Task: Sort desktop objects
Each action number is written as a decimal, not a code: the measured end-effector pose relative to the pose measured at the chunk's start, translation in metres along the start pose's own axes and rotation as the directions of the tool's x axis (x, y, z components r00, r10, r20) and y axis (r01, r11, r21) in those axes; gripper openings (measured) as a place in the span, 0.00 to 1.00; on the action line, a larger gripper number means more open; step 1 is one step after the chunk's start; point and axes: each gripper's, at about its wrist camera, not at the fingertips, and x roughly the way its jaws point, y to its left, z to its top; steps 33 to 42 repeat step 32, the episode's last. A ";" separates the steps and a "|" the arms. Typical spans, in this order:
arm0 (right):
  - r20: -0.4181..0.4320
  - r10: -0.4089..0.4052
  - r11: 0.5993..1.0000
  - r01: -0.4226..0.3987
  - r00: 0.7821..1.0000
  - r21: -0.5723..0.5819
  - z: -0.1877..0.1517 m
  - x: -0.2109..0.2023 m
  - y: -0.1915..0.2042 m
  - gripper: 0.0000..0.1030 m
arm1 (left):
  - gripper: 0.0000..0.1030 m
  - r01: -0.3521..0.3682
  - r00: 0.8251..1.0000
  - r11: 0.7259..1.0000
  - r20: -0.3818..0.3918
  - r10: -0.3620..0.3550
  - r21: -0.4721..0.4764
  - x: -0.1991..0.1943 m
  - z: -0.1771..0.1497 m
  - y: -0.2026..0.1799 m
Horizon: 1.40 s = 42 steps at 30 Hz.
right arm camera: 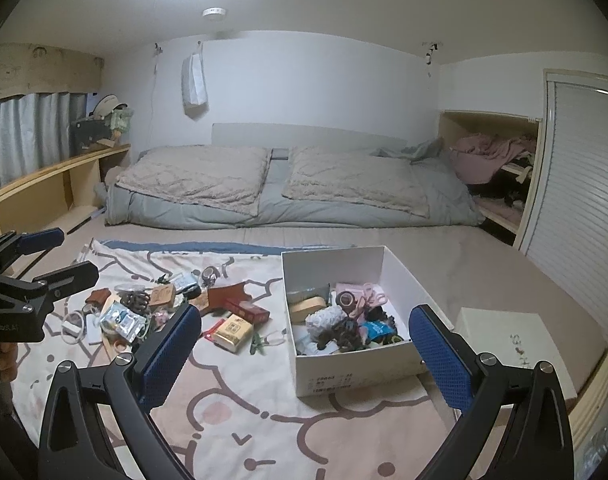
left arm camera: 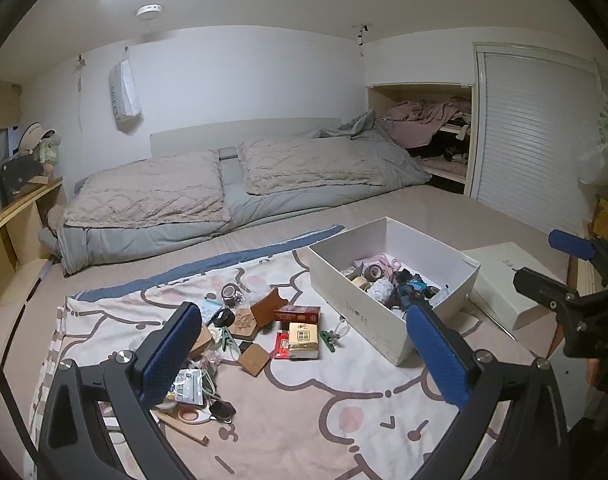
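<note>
A white cardboard box (left arm camera: 384, 332) (right arm camera: 344, 376) stands on a pink cartoon blanket (left arm camera: 304, 412) (right arm camera: 244, 412), holding tape rolls, hair ties and other small items. Left of it lie loose objects: a yellow tissue pack (left arm camera: 303, 340) (right arm camera: 234, 332), a red carton (left arm camera: 298, 314) (right arm camera: 248, 312), a green clip (left arm camera: 328, 340) (right arm camera: 258, 346), a brown leather piece (left arm camera: 268, 308) and a foil packet (right arm camera: 122, 322). My left gripper (left arm camera: 302, 310) (right arm camera: 76, 252) hovers open above the pile, holding nothing. My right gripper (right arm camera: 304, 312) (left arm camera: 538, 258) is open and empty near the box.
The box's white lid (left arm camera: 504, 276) (right arm camera: 512, 352) lies on the floor right of the box. Behind is a low mattress with grey duvets (left arm camera: 232, 184) (right arm camera: 288, 192). A wooden shelf (right arm camera: 60, 176) runs along the left, and a louvred door (left arm camera: 532, 136) stands at the right.
</note>
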 end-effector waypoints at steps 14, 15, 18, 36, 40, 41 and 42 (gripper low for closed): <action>-0.042 -0.006 1.000 0.006 0.999 -0.010 -0.006 0.005 0.003 1.00 | 1.00 -0.016 1.000 1.000 -0.016 0.016 0.013 0.002 -0.004 -0.001; -0.045 -0.007 1.000 0.007 0.999 -0.013 -0.006 0.005 0.003 1.00 | 1.00 -0.017 1.000 1.000 -0.017 0.018 0.016 0.003 -0.005 -0.001; -0.052 -0.010 1.000 0.009 0.999 -0.021 -0.007 0.007 0.004 1.00 | 1.00 -0.023 0.999 0.999 -0.028 0.024 0.029 0.004 -0.006 -0.002; -0.057 -0.007 1.000 0.006 0.998 -0.017 -0.007 0.008 0.004 1.00 | 1.00 -0.031 0.998 0.999 -0.054 0.033 0.031 0.009 -0.009 -0.002; -0.057 -0.007 1.000 0.006 0.998 -0.017 -0.007 0.008 0.004 1.00 | 1.00 -0.031 0.998 0.999 -0.054 0.033 0.031 0.009 -0.009 -0.002; -0.057 -0.007 1.000 0.006 0.998 -0.017 -0.007 0.008 0.004 1.00 | 1.00 -0.031 0.998 0.999 -0.054 0.033 0.031 0.009 -0.009 -0.002; -0.057 -0.007 1.000 0.006 0.998 -0.017 -0.007 0.008 0.004 1.00 | 1.00 -0.031 0.998 0.999 -0.054 0.033 0.031 0.009 -0.009 -0.002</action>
